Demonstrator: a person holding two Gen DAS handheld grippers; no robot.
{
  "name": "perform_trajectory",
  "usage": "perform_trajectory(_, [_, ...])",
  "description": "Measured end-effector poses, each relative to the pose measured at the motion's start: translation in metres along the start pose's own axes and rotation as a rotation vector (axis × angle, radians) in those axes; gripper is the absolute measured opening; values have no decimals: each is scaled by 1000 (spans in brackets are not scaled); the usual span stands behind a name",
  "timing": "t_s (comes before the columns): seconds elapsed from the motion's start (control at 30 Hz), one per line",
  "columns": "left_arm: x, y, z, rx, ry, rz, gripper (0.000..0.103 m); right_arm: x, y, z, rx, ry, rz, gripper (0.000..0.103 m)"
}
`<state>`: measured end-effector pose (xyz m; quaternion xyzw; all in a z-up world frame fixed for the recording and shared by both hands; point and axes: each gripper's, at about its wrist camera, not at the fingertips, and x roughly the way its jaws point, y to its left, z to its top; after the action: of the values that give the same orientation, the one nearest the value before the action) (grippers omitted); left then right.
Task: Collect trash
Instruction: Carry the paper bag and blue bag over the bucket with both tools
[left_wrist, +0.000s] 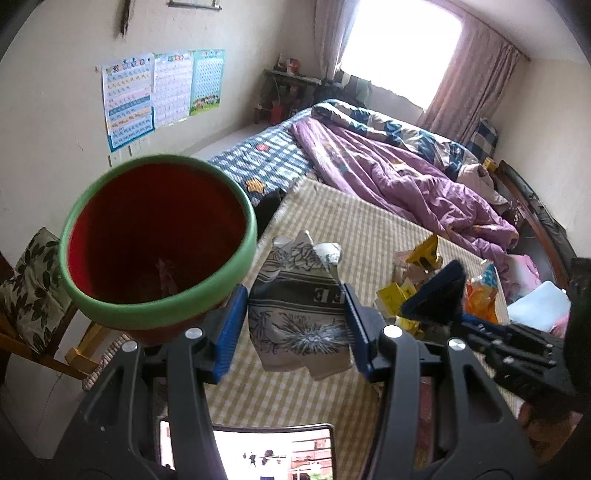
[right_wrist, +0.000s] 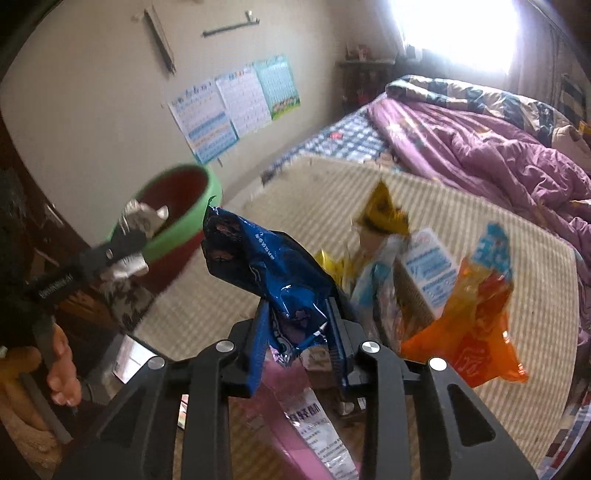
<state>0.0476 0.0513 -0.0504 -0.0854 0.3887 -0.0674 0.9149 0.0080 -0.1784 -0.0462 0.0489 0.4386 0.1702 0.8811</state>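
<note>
My left gripper (left_wrist: 295, 317) is shut on a grey patterned wrapper (left_wrist: 299, 314) and holds it in the air just right of a red bin with a green rim (left_wrist: 155, 240). In the right wrist view the same gripper (right_wrist: 125, 243) holds the grey wrapper (right_wrist: 142, 218) over the bin's rim (right_wrist: 181, 225). My right gripper (right_wrist: 299, 325) is shut on a crumpled blue wrapper (right_wrist: 266, 266), lifted above the checked mat (right_wrist: 258, 221). The right gripper also shows in the left wrist view (left_wrist: 436, 295).
A heap of trash lies on the mat: an orange bag (right_wrist: 472, 325), a white carton (right_wrist: 428, 273), yellow wrappers (right_wrist: 384, 210), a pink sheet (right_wrist: 280, 398). A purple quilt (left_wrist: 406, 173) covers the bed behind. A cushioned chair (left_wrist: 33, 288) stands left.
</note>
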Motion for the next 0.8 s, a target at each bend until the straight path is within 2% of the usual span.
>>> perform_trajectory(0.27, [-10,17,1,-15,-24,13,49,-19,10,17,30,-78,10,29])
perform_trajectory(0.47, [-13,29,1,-16,-27,9,49,-14,19,21,47,-75,24,29])
perform_trajectory(0.8, [-15,46,3,2,-13,-36,49,-2,40,19,76,-64,-6,29])
